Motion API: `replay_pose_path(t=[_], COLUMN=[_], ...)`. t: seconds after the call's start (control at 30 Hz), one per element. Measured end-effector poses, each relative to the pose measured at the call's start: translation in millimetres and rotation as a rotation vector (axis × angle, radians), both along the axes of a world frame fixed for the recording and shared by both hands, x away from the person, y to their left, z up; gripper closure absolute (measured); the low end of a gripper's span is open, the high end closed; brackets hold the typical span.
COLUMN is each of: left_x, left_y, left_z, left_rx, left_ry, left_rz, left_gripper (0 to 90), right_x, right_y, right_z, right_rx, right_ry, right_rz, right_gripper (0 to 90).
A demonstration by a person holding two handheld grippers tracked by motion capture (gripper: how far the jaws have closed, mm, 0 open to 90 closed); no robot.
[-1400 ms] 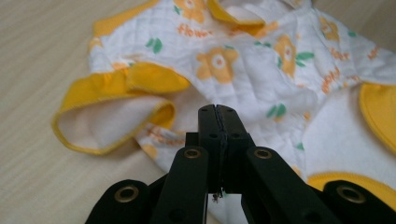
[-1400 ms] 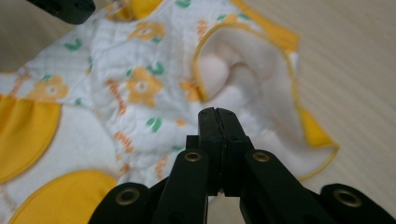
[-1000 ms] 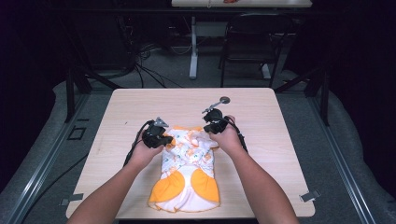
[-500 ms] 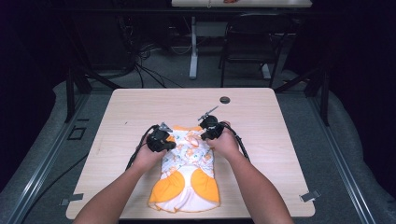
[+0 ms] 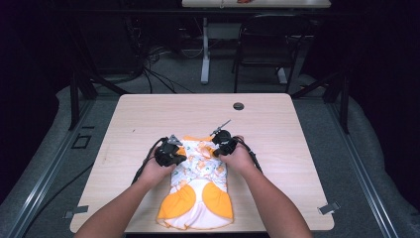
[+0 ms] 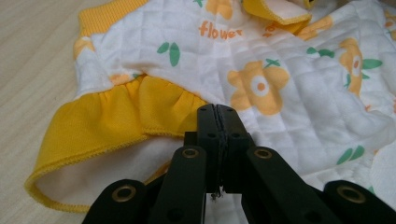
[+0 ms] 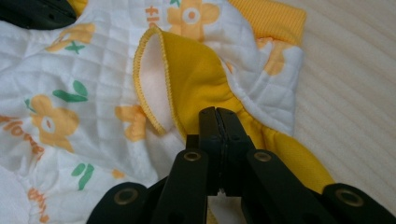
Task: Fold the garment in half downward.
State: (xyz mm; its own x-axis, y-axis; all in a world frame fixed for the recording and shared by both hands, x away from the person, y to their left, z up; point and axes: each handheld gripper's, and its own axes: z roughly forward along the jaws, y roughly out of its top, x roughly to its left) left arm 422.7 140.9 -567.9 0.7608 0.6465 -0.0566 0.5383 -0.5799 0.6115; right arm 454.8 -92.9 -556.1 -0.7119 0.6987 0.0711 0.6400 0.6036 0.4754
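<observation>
Both hands are down on the garment, a quilted white top with orange flowers, green leaves and yellow ruffles, lying on the near half of the wooden table, its yellow hem spread towards six o'clock and its ribbed yellow cuffs at the twelve o'clock end. The left gripper sits at the cloth's nine o'clock edge, the right gripper at its upper edge around one o'clock, the pair just a garment's width apart. In the left gripper view the black jaws stand pressed together tip to tip, right over the yellow ruffle where it meets the quilted white; whether a pinch of fabric sits between the pads I cannot tell, but there's no gap to speak of. Over in the right gripper view, same story: jaws closed flat against each other, tips planted at the base of a yellow ruffle flap that curls up to show its pale lining, a ribbed cuff lying beyond at one o'clock. Out past the work, at twelve o'clock, a small dark round cap rests alone on the table, well apart from the cloth
</observation>
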Motion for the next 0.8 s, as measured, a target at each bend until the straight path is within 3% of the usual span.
replay_pose_path(t=[0.07,0.13,0.17,0.33,0.47,0.57,0.67,0.8], left_x=[-0.1,1.8,3.8,19.9,34.3,40.6,43.8,47.2], left_y=[0.2,1.9,2.5,5.9,9.6,11.6,12.2,14.8], left_z=[1.7,5.4,7.9,23.2,24.5,19.1,14.2,11.0], left_rx=[-0.003,-0.017,-0.016,-0.034,-0.058,-0.043,-0.030,-0.021], left_ry=[0.011,0.007,0.001,-0.030,-0.053,-0.059,-0.059,-0.065], left_rz=[-0.003,0.007,0.011,0.066,0.102,0.132,0.155,0.188], left_gripper=[87.4,86.8,86.9,85.8,79.0,72.4,65.2,58.1], right_x=[-2.6,-4.1,-2.6,7.5,17.4,21.4,24.1,27.9], right_y=[0.7,-0.2,-2.6,-6.6,-7.1,-4.3,-2.4,-3.5], right_z=[1.3,5.2,10.0,18.8,21.9,15.4,8.3,1.1], right_rx=[-0.005,0.033,0.028,0.096,0.093,0.109,0.074,0.050], right_ry=[-0.006,-0.034,-0.040,-0.115,-0.123,-0.107,-0.094,-0.082], right_rz=[0.007,-0.013,-0.007,-0.095,-0.122,-0.148,-0.151,-0.169], right_gripper=[88.6,88.9,89.2,87.4,80.1,74.1,65.5,63.0])
